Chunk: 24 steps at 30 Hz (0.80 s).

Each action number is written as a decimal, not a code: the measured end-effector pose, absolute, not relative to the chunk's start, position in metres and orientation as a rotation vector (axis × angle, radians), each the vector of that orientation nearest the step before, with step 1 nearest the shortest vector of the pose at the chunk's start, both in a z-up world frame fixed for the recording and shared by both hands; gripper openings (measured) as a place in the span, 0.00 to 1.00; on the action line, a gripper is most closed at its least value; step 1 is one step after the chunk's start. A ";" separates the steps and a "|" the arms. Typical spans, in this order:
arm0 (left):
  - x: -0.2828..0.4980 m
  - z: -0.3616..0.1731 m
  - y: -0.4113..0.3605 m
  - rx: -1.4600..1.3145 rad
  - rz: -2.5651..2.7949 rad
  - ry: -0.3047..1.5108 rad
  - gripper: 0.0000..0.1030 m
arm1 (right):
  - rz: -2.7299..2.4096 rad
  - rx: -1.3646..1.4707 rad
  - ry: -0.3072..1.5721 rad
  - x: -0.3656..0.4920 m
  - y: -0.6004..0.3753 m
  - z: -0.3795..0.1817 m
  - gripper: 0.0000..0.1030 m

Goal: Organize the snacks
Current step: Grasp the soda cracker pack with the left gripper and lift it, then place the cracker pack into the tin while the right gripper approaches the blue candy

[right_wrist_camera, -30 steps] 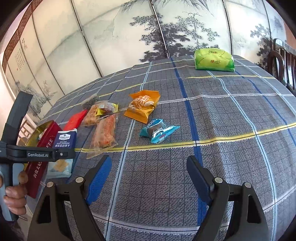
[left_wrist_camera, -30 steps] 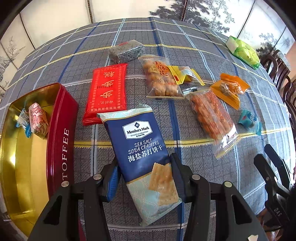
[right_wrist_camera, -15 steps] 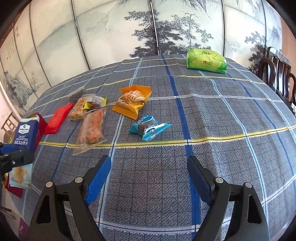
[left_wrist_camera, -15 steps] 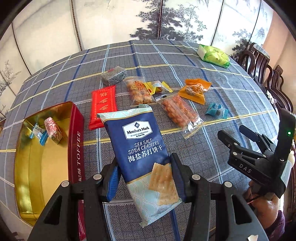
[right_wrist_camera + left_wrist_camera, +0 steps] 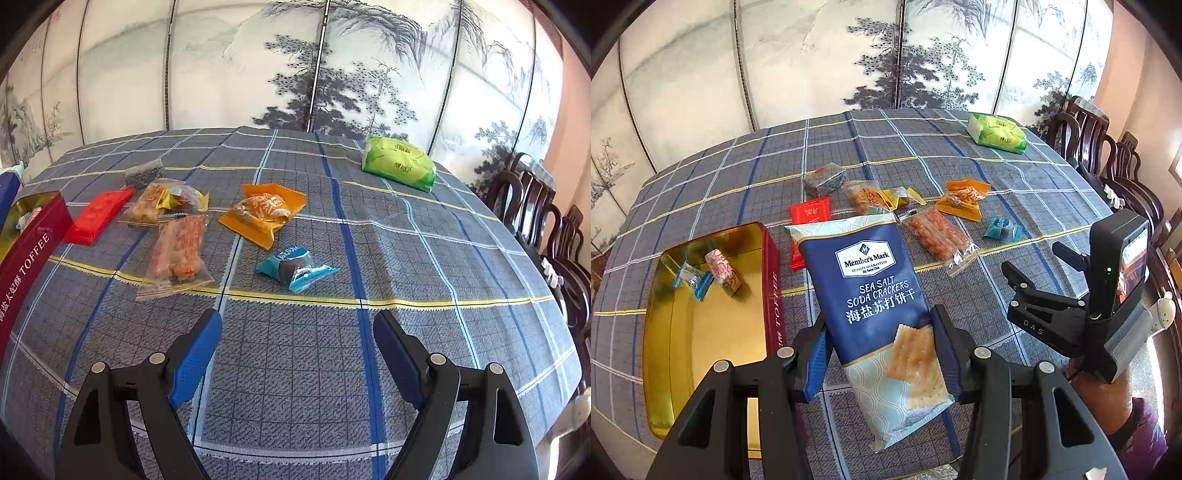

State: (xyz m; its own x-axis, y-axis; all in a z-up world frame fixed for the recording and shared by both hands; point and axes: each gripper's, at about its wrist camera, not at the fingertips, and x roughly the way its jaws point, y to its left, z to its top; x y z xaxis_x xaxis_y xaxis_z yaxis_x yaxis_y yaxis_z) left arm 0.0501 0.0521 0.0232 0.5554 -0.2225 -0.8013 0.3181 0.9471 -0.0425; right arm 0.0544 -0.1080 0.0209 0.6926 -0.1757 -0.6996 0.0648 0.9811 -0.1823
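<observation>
Overhead: plaid tablecloth (image 5: pixel 295 369), painted screen (image 5: pixel 332 74) (pines); left fingers (image 5: pixel 942 343) grasp crackers (image 5: pixel 871 295), right fingers (image 5: pixel 199 350) released.

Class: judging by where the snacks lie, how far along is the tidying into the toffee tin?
Done: two small wrapped sweets lie in the toffee tin. In hand: the left gripper grips the soda cracker packet. Left: the red packet, orange packet, teal sweet and others on the tablecloth; the right gripper is open, empty.

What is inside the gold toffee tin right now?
Two wrapped sweets lie in the tin: a blue-ended candy and a pink one. The left gripper hides its near corner.
</observation>
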 end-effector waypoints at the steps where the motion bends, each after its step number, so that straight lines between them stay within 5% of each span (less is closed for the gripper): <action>1: 0.049 0.025 0.054 0.110 -0.320 0.924 0.45 | -0.138 -0.159 0.792 0.054 -0.106 0.022 0.82; 24: 0.041 0.043 0.140 0.033 -0.211 0.861 0.45 | -0.096 -0.279 0.772 0.057 -0.055 0.037 0.82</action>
